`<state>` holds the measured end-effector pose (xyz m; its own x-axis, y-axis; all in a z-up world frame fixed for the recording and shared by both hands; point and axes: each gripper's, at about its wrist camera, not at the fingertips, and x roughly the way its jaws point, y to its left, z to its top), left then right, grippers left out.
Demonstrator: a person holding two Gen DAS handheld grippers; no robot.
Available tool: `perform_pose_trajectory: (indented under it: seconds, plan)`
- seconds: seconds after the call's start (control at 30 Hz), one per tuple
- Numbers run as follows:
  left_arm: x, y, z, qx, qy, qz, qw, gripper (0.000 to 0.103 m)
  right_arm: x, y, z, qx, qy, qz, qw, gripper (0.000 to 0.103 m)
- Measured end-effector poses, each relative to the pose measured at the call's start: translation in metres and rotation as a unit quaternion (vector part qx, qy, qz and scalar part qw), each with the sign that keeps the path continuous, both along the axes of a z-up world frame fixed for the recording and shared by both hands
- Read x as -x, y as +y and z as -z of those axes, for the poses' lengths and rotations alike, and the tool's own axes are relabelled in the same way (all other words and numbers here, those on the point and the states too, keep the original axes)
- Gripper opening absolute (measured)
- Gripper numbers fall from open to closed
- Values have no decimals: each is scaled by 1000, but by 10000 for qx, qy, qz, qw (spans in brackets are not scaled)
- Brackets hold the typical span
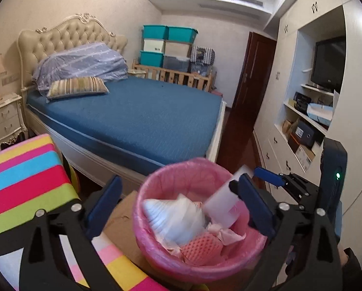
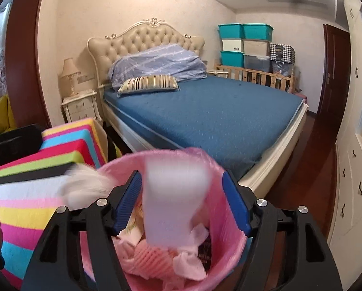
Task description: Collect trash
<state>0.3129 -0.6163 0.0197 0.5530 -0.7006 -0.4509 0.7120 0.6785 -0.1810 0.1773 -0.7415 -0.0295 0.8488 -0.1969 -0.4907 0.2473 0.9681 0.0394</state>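
A small round bin (image 1: 200, 264), lined with a pink plastic bag (image 1: 195, 167) folded over its rim, stands upright and open. Its mouth shows a loose heap of trash. A crumpled white plastic wrapper (image 1: 171, 218) lies toward one side of the heap, with its ribbed part uppermost. A pink foam net (image 1: 202, 247) rests low in the bin, and pale pink tissue scraps (image 1: 227, 235) are tucked around it. A white rectangular piece of paper or card (image 1: 223, 208) is blurred and tilted above the heap, inside the rim; whether it touches the rest cannot be told. From the right wrist view, the same blurred white piece (image 2: 176, 201) hangs upright over the trash.
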Motion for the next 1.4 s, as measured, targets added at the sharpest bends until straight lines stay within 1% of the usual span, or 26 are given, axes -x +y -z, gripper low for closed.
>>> perform_pose_trajectory:
  seconds: [0.03,0.13,0.2,0.23,0.3,0.37,0.4,0.47,0.5,0.6,0.67,0.73,0.87,0.97,1.03,1.1,1.17,1.3,1.4]
  plan:
    - [0,5,-2,31,-14,-24,10000,98,2,-1,-2,-18,-51,27,10000,67]
    - [0,27,-9,78,-98,-163,9998,98,17,-2,-17,-71,-285,182,9994,68]
    - [3,43,-14,131,-180,-297,9993,98,31,-1,-27,-136,-414,234,9988,71]
    - [7,53,-15,174,-266,-399,9987,98,36,1,-31,-130,-426,279,9986,75]
    - [16,67,-23,219,-451,-551,9972,98,52,11,-41,-46,-390,369,9985,78]
    - [30,78,-29,9,-603,-620,9963,98,65,23,-50,41,-348,450,9984,84]
    - [37,84,-34,-130,-734,-625,9953,98,73,30,-55,109,-343,538,9979,84]
    - [56,98,-40,-167,-1063,-668,9919,98,89,41,-62,168,-361,650,9971,84]
    - [65,107,-44,-141,-1233,-695,9898,98,98,48,-65,162,-376,678,9969,84]
    - [90,130,-47,-14,-1450,-583,9877,98,119,64,-72,230,-400,753,9961,84]
    - [104,140,-47,-22,-1463,-566,9876,98,129,76,-71,353,-368,842,9951,84]
    - [118,152,-44,-109,-1465,-639,9871,98,141,87,-67,435,-317,920,9943,84]
    - [138,175,-33,-172,-1328,-672,9887,98,153,112,-48,303,-57,924,9952,84]
    - [148,191,-20,-279,-1240,-642,9898,98,160,124,-35,172,0,914,9957,84]
    - [152,194,-10,-381,-1209,-654,9898,98,161,137,-26,180,110,863,9960,84]
    - [155,198,1,-489,-1109,-664,9904,98,157,148,-16,342,301,799,9958,84]
    - [155,200,8,-544,-1057,-654,9908,98,154,153,-12,381,394,744,9957,84]
    - [157,197,24,-722,-1008,-655,9901,98,152,158,-12,322,385,593,9970,84]
    - [157,193,31,-789,-1000,-600,9900,98,154,158,-13,278,330,605,9972,84]
